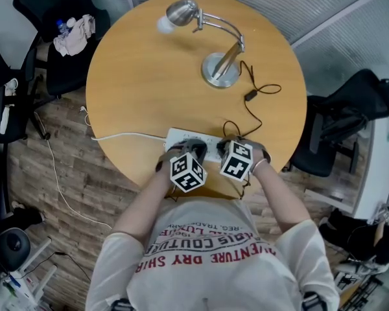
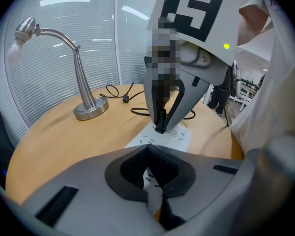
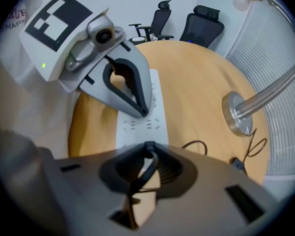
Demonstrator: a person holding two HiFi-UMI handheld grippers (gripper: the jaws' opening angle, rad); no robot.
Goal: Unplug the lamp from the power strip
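A white power strip [image 1: 179, 135] lies near the front edge of the round wooden table [image 1: 149, 76]. The silver desk lamp [image 1: 222, 69] stands at the far side, and its black cord [image 1: 262, 89] loops back to the strip. My left gripper [image 1: 193, 145] is shut, its tips pressed down on the strip [image 3: 137, 129]; the right gripper view shows this left gripper [image 3: 141, 113] clearly. My right gripper [image 1: 232, 142] stands at the strip's right end. In the left gripper view this right gripper [image 2: 161, 127] pinches the lamp's black plug [image 2: 160, 122].
The strip's white cable [image 1: 117, 136] runs off the table's left edge to the floor. An in-line switch [image 1: 250, 96] lies on the lamp cord. Black office chairs [image 1: 356, 109] stand around the table, one with cloths and a bottle [image 1: 74, 34].
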